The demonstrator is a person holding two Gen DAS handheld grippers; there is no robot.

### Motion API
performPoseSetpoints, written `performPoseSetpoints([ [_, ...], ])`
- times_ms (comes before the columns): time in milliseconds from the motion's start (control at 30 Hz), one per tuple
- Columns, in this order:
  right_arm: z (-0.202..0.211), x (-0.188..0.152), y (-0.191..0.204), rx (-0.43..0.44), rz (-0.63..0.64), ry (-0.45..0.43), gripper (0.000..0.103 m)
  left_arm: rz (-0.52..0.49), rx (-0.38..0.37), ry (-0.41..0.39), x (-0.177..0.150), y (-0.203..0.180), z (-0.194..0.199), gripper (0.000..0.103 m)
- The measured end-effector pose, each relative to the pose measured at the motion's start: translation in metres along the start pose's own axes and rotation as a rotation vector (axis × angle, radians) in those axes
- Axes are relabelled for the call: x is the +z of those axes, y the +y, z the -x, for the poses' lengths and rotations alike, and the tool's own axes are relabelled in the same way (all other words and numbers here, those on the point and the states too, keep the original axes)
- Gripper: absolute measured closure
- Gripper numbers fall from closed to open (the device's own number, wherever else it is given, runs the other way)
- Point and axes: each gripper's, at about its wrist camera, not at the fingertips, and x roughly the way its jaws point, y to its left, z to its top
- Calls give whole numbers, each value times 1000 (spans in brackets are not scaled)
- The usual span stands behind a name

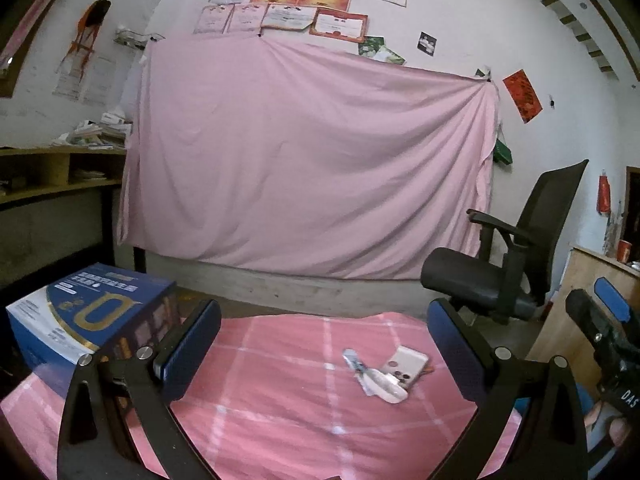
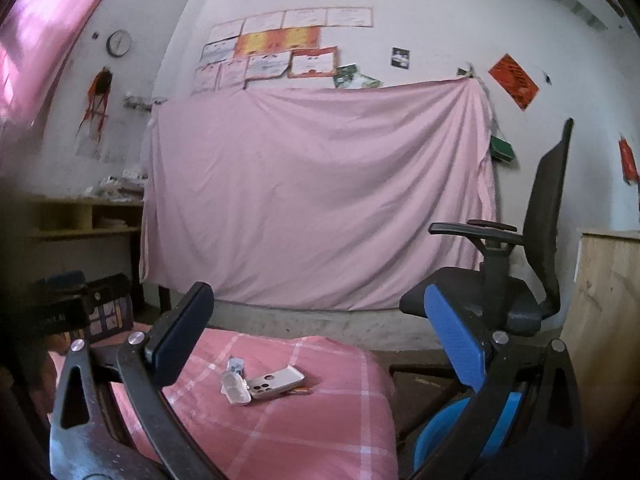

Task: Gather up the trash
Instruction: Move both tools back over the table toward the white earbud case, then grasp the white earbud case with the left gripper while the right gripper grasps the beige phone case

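Both tools hang above a pink checked cloth (image 1: 280,392) with their fingers spread wide and nothing between them: the left tool (image 1: 324,344) frames the cloth's middle, while the right tool (image 2: 316,340) is aimed from farther right, its body also showing at the right edge of the left view. The trash sits in 1 small cluster on the cloth, toward its far right part: a crumpled wrapper (image 1: 354,360), a clear plastic case (image 2: 236,390) and a pale phone case (image 2: 276,382) with camera cutouts, all touching or overlapping; a small orange scrap (image 2: 302,391) peeks out beside the phone case. A blue box (image 1: 80,312) stands at the cloth's left edge, just beside the left tool's left finger. Behind, a pink sheet (image 1: 304,160) drapes the wall below rows of certificates (image 1: 296,0), and a black office chair (image 1: 516,248) stands to the right.
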Motion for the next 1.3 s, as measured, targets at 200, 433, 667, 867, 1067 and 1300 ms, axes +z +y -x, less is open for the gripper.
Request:
performPoseSetpoints([
  [200,-17,-8,11,18,29,53,0,-23,27,-19,0,6,-3,2],
  [433,-43,-18,12,3,35,150,0,-39,42,-15,0,6,-18,2],
  [667,-69,-29,-3,-12,-29,260,0,-63,25,39,-2,5,-46,2],
  [867,-97,-42,-15,-10,-81,375,0,-44,-33,181,-8,4,-79,3],
  [1067,-123,-58,-16,29,-91,508,15,-17,-116,336,-15,-3,-113,30],
  [1300,-156,-76,-21,76,-116,649,42,55,-250,533,-28,-18,-151,61],
])
